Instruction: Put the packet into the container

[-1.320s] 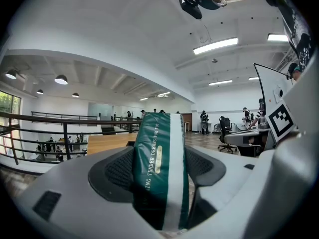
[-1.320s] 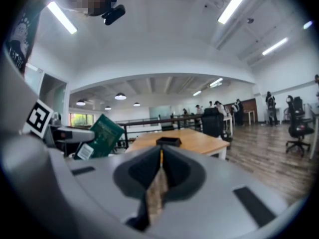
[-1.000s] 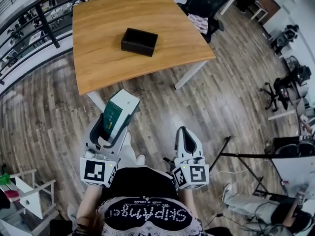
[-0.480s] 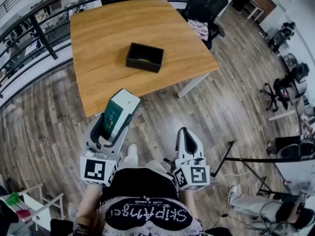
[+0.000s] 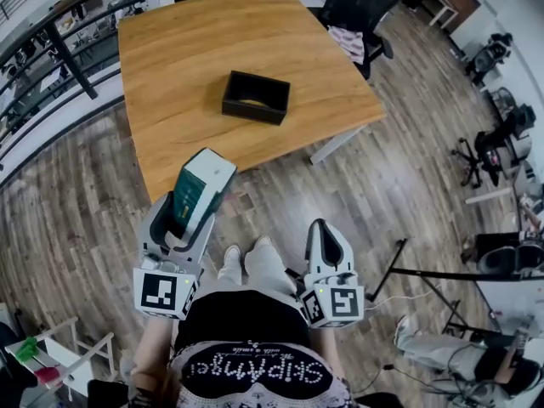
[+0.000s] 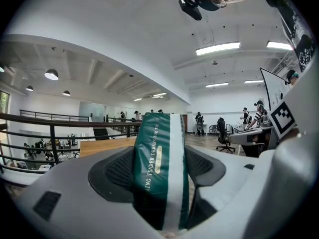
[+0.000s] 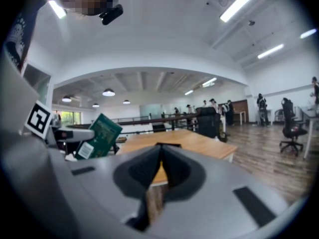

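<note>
A green and white packet (image 5: 197, 191) stands gripped in my left gripper (image 5: 180, 215), whose jaws are shut on its lower part; up close in the left gripper view the packet (image 6: 159, 171) fills the gap between the jaws. A black open container (image 5: 256, 97) sits on the wooden table (image 5: 170, 49), well ahead of both grippers. My right gripper (image 5: 326, 243) is shut and holds nothing, held over the floor to the right of the left one. In the right gripper view the packet (image 7: 98, 136) shows at the left and the table (image 7: 189, 142) lies ahead.
The person's legs and shoes (image 5: 255, 262) show between the grippers on the wood floor. A black railing (image 5: 59, 49) runs along the table's left. A black office chair (image 5: 357, 11) stands at the table's far right corner. White shelving (image 5: 42, 355) is at the lower left.
The view has moved forward toward the table, so the container sits lower in the frame. The left gripper with the packet has risen slightly; the right gripper is still.
</note>
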Demonstrator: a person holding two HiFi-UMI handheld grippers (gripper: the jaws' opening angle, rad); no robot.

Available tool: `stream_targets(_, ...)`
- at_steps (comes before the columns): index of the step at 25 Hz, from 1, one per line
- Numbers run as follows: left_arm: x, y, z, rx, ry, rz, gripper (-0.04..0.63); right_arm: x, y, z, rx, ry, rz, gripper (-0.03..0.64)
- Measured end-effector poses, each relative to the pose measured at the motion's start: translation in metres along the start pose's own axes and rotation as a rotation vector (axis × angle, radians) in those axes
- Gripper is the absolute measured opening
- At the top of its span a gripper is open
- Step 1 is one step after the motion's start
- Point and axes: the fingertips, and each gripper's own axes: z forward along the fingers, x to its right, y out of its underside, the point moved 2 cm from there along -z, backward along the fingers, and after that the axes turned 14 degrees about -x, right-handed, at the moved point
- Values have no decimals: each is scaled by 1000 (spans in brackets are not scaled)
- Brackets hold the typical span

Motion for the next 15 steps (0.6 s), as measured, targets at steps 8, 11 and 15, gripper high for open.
stream_targets(8,-7,-8,25,-13,-12,-12,344,11,-8,25,-18,-12,6,35)
stream_targets(11,-5,-13,44,-15,-19,-14,344,25,-13,39,-27,-19,10,35)
stream_targets(15,-2,-23,74,-24,-36,-29,344,51,-27,64,-41,-34,-3,35)
